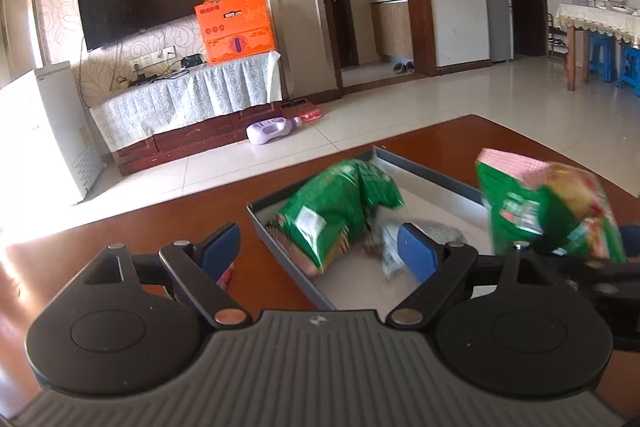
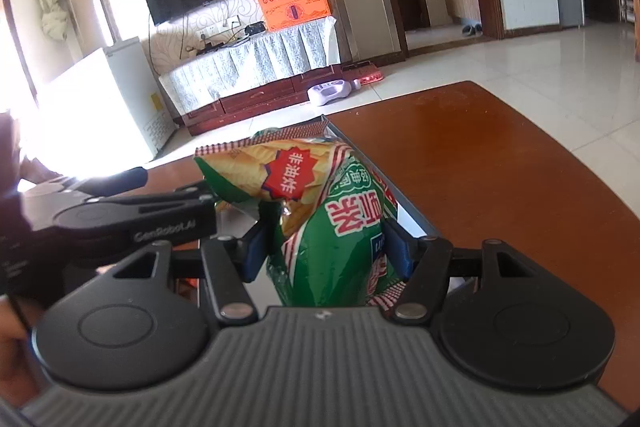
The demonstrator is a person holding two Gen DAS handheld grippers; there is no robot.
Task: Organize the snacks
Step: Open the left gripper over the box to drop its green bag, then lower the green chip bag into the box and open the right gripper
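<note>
A grey tray (image 1: 432, 173) sits on the brown table (image 1: 424, 135). A green snack bag (image 1: 340, 207) lies in the tray's left part, with a small silvery packet (image 1: 390, 253) beside it. My left gripper (image 1: 320, 247) is open and empty, just above the tray's near left corner. My right gripper (image 2: 326, 253) is shut on a second green snack bag (image 2: 332, 227), held upright over the tray's right side. That bag also shows in the left wrist view (image 1: 548, 207). The tray's rim (image 2: 404, 211) shows behind the bag.
A red packet (image 1: 226, 277) lies on the table under my left finger. Beyond the table are tiled floor, a TV cabinet (image 1: 188, 103) with an orange box (image 1: 236, 27), and a purple bottle (image 1: 272, 129) on the floor.
</note>
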